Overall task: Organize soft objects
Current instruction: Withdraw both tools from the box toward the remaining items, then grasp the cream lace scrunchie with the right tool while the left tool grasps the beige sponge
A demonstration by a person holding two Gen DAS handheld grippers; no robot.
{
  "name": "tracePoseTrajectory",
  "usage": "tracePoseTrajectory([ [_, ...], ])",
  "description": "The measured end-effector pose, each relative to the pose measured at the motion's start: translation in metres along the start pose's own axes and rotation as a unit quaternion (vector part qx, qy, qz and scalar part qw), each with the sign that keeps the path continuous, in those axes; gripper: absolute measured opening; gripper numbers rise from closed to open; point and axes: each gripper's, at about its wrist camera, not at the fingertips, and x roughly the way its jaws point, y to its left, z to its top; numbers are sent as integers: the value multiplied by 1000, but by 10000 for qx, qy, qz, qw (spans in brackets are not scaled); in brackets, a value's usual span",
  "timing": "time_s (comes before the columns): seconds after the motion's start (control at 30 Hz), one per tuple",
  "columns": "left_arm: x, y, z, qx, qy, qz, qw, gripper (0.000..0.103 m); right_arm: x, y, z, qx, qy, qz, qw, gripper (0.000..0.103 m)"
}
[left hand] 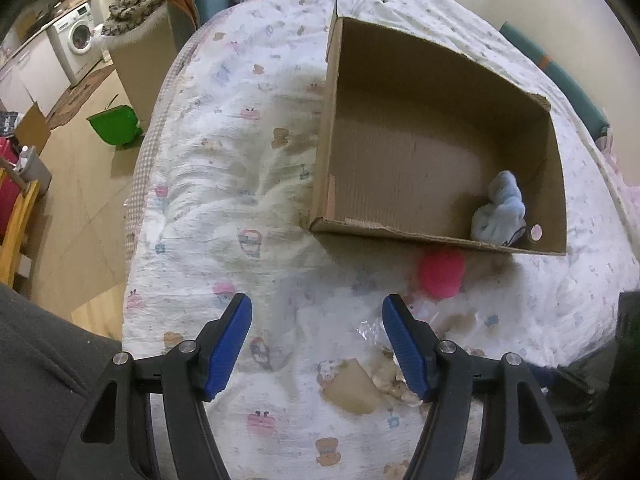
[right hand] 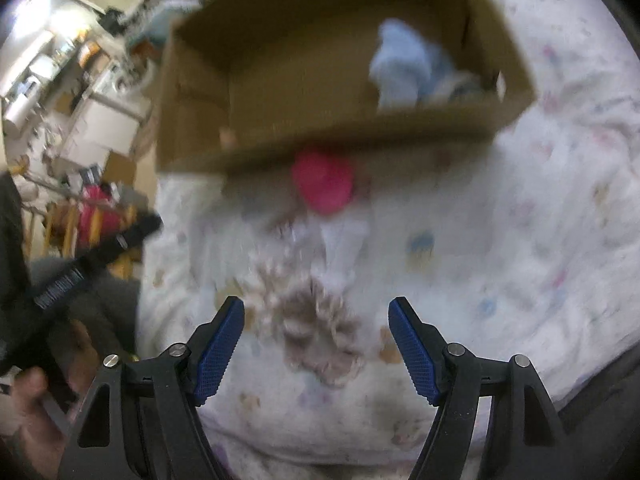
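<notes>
An open cardboard box (left hand: 400, 80) (right hand: 192, 152) sits on a bed with a white cartoon-print quilt (left hand: 224, 184) (right hand: 540, 220). A light blue soft toy (left hand: 500, 210) (right hand: 408, 68) lies in the box's near right corner. A pink soft object (left hand: 440, 272) (right hand: 324, 184) rests on the quilt against the box's near wall. A brown-and-white fluffy object (right hand: 316, 328) (left hand: 394, 384) in clear wrap lies nearer. My left gripper (left hand: 316, 308) is open above the quilt, the fluffy object by its right finger. My right gripper (right hand: 316, 310) is open just over the fluffy object. The right wrist view is blurred.
Off the bed's left edge lie a wood floor, a green bin (left hand: 114, 124), a tall cardboard box (left hand: 140, 60) draped with a knitted blanket, and a washing machine (left hand: 78, 36). The left gripper's black body (right hand: 80, 272) and a hand (right hand: 32, 408) appear at left.
</notes>
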Motion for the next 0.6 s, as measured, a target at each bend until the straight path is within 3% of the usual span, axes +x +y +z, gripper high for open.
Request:
tracePoseTrajectory([
  [0.17,3,-2,0,11,54,-26,10000,65,23,3,-8,-57,580,-118,9982,77],
  [0.23,4,-3,1,15,74,-19,10000,65,28,7,-10,-174,680,-226,9973,63],
  [0.3,6,-2,0,6,125,-13,9999,65,33,8,-13,-220,809,-305,9960,35],
  [0.33,7,-2,-1,-1,142,-11,9999,65,33,7,-16,-241,842,-323,9956,31],
  [0.4,8,0,0,-37,182,-20,9998,65,31,6,-17,-232,830,-259,9959,11],
  [0.6,7,6,1,-167,182,-63,9997,65,2,6,-13,-253,575,33,9980,8],
])
